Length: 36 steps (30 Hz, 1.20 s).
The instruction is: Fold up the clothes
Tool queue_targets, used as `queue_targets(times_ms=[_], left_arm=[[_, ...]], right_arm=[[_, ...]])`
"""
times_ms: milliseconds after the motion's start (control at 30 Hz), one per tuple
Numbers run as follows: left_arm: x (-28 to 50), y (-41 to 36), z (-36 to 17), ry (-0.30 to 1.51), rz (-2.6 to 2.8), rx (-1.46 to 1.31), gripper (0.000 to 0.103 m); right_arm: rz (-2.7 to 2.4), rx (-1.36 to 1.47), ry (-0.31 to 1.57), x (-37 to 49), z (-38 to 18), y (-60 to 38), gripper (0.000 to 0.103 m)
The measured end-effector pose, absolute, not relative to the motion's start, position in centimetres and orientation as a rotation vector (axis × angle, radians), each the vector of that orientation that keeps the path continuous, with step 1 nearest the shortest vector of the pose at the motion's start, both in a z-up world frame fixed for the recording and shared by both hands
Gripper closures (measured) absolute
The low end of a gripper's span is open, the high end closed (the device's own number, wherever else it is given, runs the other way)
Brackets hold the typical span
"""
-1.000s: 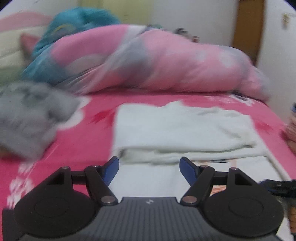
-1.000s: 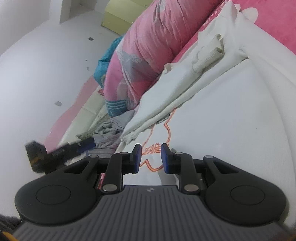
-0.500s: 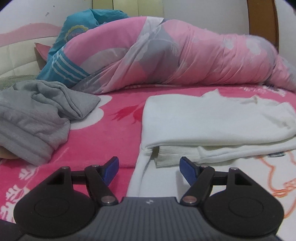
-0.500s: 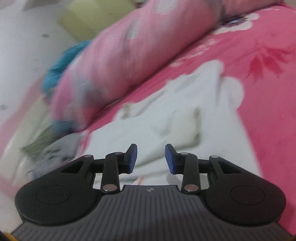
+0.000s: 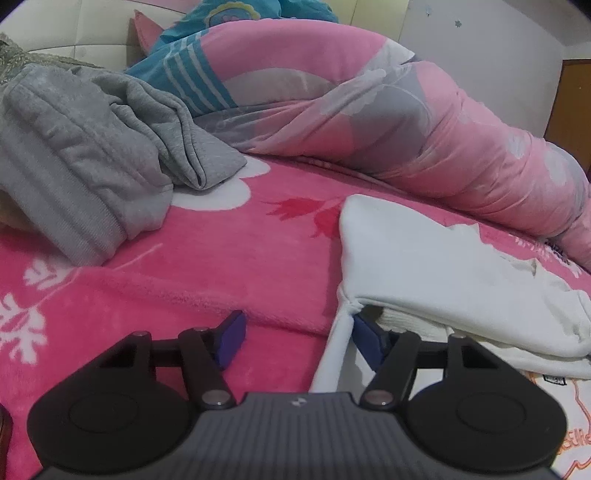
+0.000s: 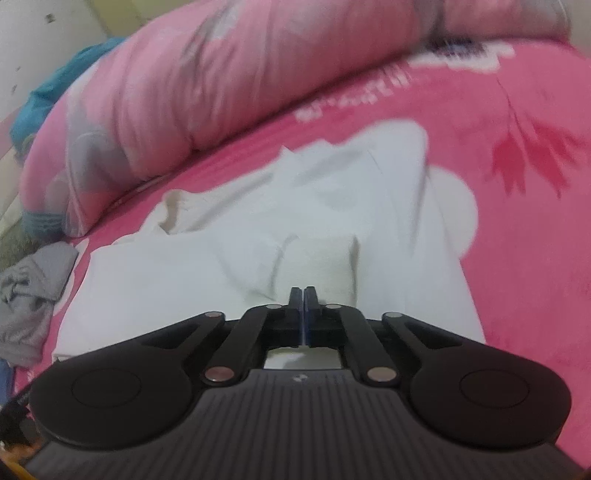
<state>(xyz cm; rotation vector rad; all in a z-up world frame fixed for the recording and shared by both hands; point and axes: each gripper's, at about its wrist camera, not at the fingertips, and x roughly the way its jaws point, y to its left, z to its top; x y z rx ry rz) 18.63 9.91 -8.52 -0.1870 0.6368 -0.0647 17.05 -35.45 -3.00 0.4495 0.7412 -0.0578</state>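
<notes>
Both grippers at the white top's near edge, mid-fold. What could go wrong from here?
1. The left gripper is open; its right finger is tucked under the white top at the fold corner. Closing may catch only one layer, or the pink blanket.
2. The right gripper is shut at the hem, but whether it holds cloth cannot be told. A lift might leave that side behind.
3. The grey garment lies close, and could get dragged.

Bed [image 5: 229, 240] with pink floral blanket; pink duvet [image 5: 388, 122] rolled along it, white wall [image 5: 480, 33] behind, cream headboard [image 5: 74, 29].
</notes>
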Motion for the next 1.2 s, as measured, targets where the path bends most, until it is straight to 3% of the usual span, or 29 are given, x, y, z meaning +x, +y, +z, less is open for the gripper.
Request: queue_targets(times_ms=[167,400,433,500,600,667,733,767,1067,1200], left_arm=[[18.4,10.5,-8.5,0.629,-0.061,-0.211,0.037],[18.3,10.8,-8.5,0.625,-0.061,-0.225,0.037],[18.3,10.8,-8.5,0.626,-0.062,-0.224,0.037],[18.3,10.7,-8.4,0.627,-0.063,-0.225,0.037],[18.4,10.8,-8.5,0.630,-0.066,-0.234,0.037],[18.5,10.9,-8.7,0.634,-0.067,-0.238,0.037],[18.5,10.9,-8.8,0.636,-0.068,-0.239,0.037],[18.5,10.9,-8.8,0.636,-0.068,-0.239,0.037],[18.4,10.9,-8.7,0.633,-0.069,-0.242,0.037],[18.4,10.9,-8.7,0.634,-0.071,-0.240,0.035]], right_arm=[[-0.085,0.441,0.640,15.1,-0.3,-35.8,0.103],[-0.102,0.610,0.703,15.7,-2.8,-38.6,0.096],[-0.098,0.626,0.706,16.1,-3.0,-38.7,0.093],[-0.091,0.635,0.726,17.2,-3.5,-38.6,0.070],[-0.114,0.577,0.793,19.1,-4.6,-37.6,0.059],[-0.128,0.542,0.828,20.2,-5.5,-37.0,0.059],[-0.115,0.505,0.834,20.5,-6.1,-36.4,0.071],[-0.108,0.473,0.828,20.5,-6.0,-36.0,0.099],[-0.117,0.386,0.609,15.9,-0.1,-35.3,0.100],[-0.173,0.365,0.653,15.4,-2.0,-36.0,0.100]])
